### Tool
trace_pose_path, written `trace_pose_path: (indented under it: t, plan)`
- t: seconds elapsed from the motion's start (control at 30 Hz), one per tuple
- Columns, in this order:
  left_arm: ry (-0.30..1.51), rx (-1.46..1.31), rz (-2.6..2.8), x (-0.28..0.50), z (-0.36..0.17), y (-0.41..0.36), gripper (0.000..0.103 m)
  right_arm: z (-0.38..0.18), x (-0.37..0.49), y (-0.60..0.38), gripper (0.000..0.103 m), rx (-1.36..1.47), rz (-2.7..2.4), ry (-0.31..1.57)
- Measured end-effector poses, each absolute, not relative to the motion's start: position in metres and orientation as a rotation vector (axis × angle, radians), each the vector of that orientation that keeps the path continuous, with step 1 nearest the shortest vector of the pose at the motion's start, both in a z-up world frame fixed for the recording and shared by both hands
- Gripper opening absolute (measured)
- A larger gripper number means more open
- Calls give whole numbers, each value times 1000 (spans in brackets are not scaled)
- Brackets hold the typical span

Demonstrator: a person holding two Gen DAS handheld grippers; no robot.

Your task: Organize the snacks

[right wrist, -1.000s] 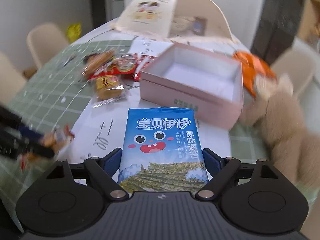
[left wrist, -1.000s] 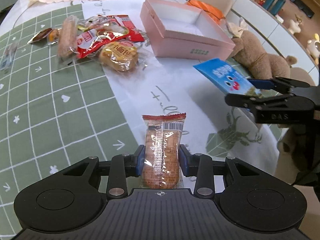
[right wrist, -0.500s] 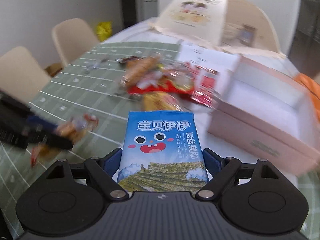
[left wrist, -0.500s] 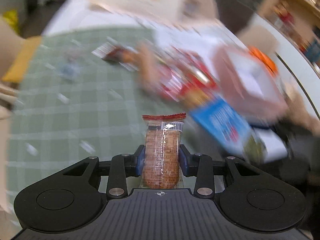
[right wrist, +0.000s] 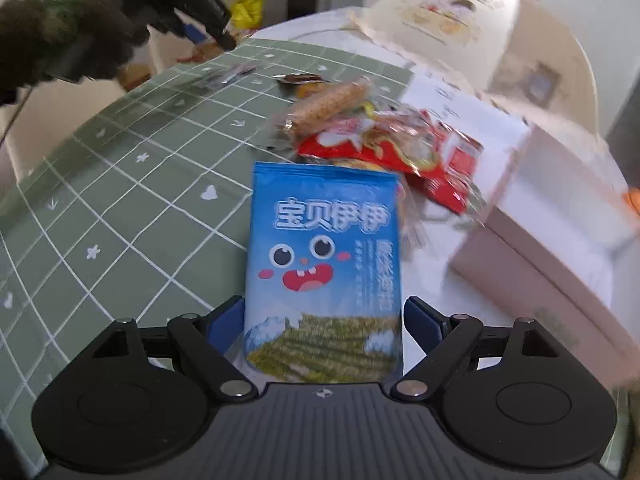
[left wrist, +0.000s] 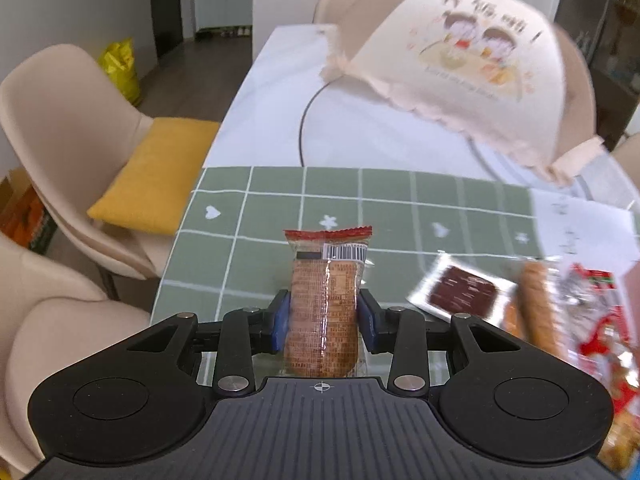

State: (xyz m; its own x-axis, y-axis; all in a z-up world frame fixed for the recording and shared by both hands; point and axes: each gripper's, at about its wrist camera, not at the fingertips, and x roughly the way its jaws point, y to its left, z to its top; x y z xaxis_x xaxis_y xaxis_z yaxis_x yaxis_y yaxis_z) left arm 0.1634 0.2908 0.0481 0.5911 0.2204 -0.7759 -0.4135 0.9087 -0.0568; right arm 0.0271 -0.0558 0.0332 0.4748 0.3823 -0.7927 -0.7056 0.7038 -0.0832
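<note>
Ahead of both tools lies the bench under its green checked cloth, and on it, forward and to the right of the right hand-held gripper, stands the pink box, open and, in the part that shows, empty; I take it to be where the snacks go, which would put the sorting near its start. Between the box and that tool, just beyond its load, sits the pile of loose packets, red wrappers and a long roll among them, none yet boxed. The same pile shows blurred at the right of the left hand-held gripper, with a small brown packet at its near edge. Each tool already carries one item clear of the cloth: the right one has the blue seaweed pack standing up between its jaws, which look set against the pack's sides, though the contact itself is hidden behind the bag; the left one is clamped on a biscuit pack, both blue pads pressed on its flanks. The left tool faces the bench's far left edge and the chairs, away from the box. What remains, as I judge it, is to deliver these two and then work through the pile.
</note>
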Motion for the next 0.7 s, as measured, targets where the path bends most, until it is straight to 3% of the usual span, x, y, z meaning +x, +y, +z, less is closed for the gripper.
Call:
trace_pose_path:
  t: [0.33, 0.53, 0.7]
  plan:
    - [880, -178, 200, 161, 30, 270, 41, 59, 39, -94, 86, -202, 625, 787]
    - [899, -143, 69, 129, 31, 225, 41, 62, 64, -26, 86, -394, 605, 645]
    - [912, -260, 13, 87, 37, 212, 40, 63, 121, 39, 86, -307, 690, 712]
